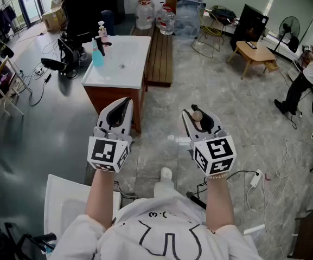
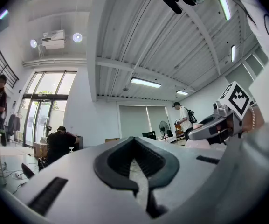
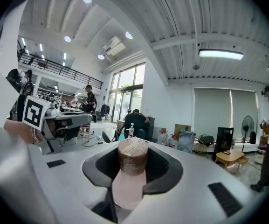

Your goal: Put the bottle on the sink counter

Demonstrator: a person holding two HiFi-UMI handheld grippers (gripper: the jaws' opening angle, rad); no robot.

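A pink bottle (image 1: 198,116) with a brown cap is clamped in my right gripper (image 1: 199,118), held low in front of my body. The right gripper view shows that bottle (image 3: 130,169) standing between the dark pads, cap pointing away. My left gripper (image 1: 119,107) hovers beside it, jaws together and empty, and its tips (image 2: 135,143) meet in the left gripper view. The white sink counter (image 1: 99,79) on a wooden cabinet stands ahead and to the left, a good step beyond both grippers. It is small and distant in the right gripper view.
A blue bottle (image 1: 97,56) and a pump bottle (image 1: 102,32) stand on the counter's left rim. A wooden bench (image 1: 160,58) runs along its right side. A person (image 1: 88,10) sits behind it. Cables and a power strip (image 1: 255,177) lie on the floor at right.
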